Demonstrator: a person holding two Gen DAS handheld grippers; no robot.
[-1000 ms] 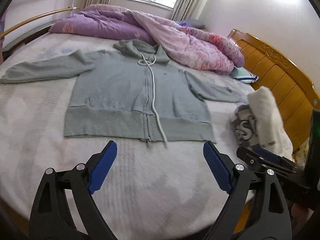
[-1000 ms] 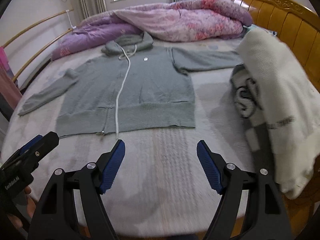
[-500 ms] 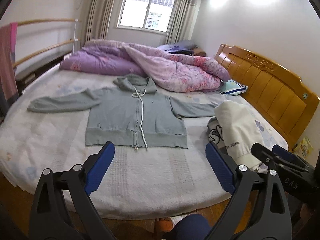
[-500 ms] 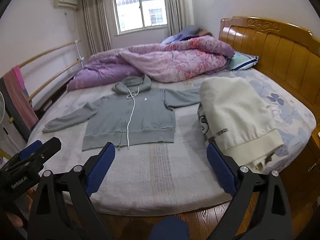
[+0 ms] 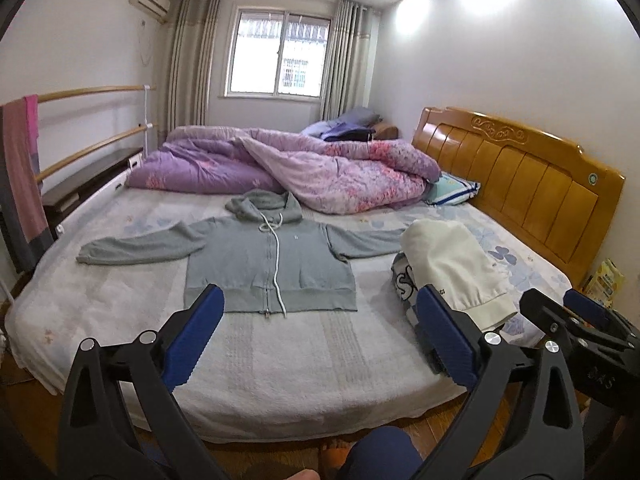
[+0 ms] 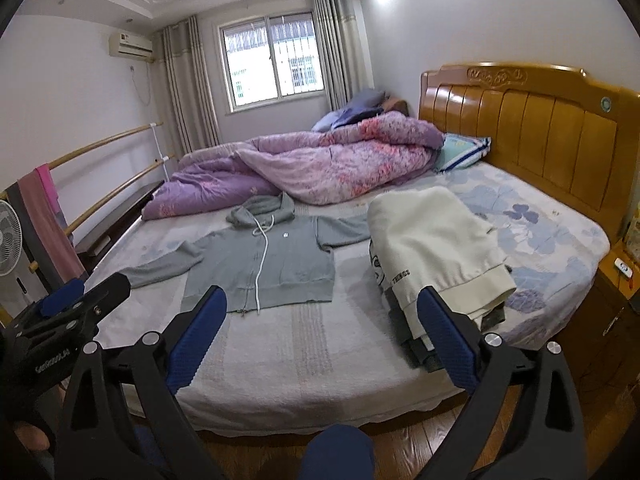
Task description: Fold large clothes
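Observation:
A grey zip hoodie (image 5: pixel 268 264) lies flat on the bed, front up, both sleeves spread out, hood toward the far side; it also shows in the right wrist view (image 6: pixel 260 268). My left gripper (image 5: pixel 320 340) is open and empty, held off the bed's near edge. My right gripper (image 6: pixel 320 340) is open and empty too, also back from the bed. Each gripper shows at the edge of the other's view.
A stack of folded clothes topped by a cream garment (image 6: pixel 432 252) sits on the bed (image 5: pixel 304 364) right of the hoodie. A purple quilt (image 5: pixel 288 168) is heaped at the far side. A wooden headboard (image 5: pixel 520 188) is at right, a rail (image 5: pixel 80 92) at left.
Both grippers have pulled back and up from the bed, so the whole room shows. The hoodie has not moved. Both grippers stay open.

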